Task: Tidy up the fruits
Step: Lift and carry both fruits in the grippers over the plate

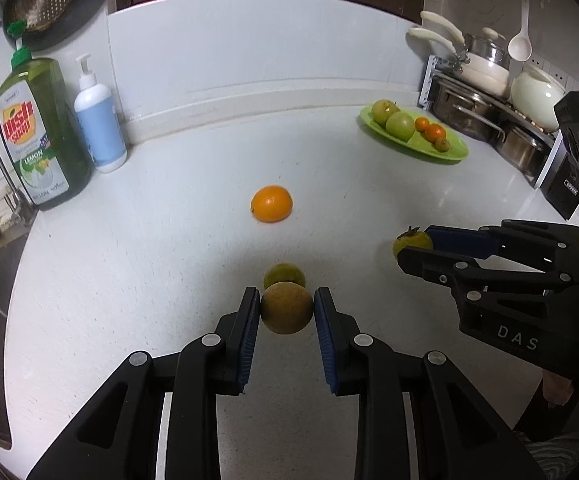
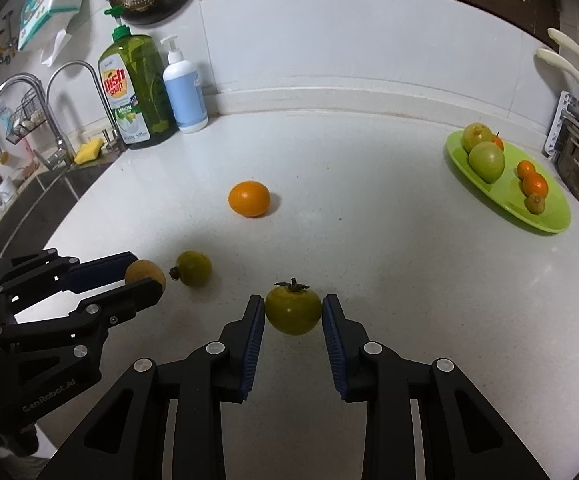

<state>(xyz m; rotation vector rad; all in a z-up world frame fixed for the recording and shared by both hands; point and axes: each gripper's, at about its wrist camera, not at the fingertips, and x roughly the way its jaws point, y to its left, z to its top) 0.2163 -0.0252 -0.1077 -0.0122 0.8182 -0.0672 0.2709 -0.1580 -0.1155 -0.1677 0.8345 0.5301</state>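
brown fruit (image 1: 286, 314) | clamped by left gripper (image 1: 286, 312), angled down | right gripper (image 2: 293, 314) likewise grips green tomato (image 2: 293, 312), seemingly lifted

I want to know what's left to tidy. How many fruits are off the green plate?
4. A brown fruit in the left tongs, a green tomato in the right tongs, a loose greenish fruit between them, and an orange farther back.

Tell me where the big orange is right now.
The orange lies alone mid-counter in both views, between the soap bottles at left and the green plate at right.
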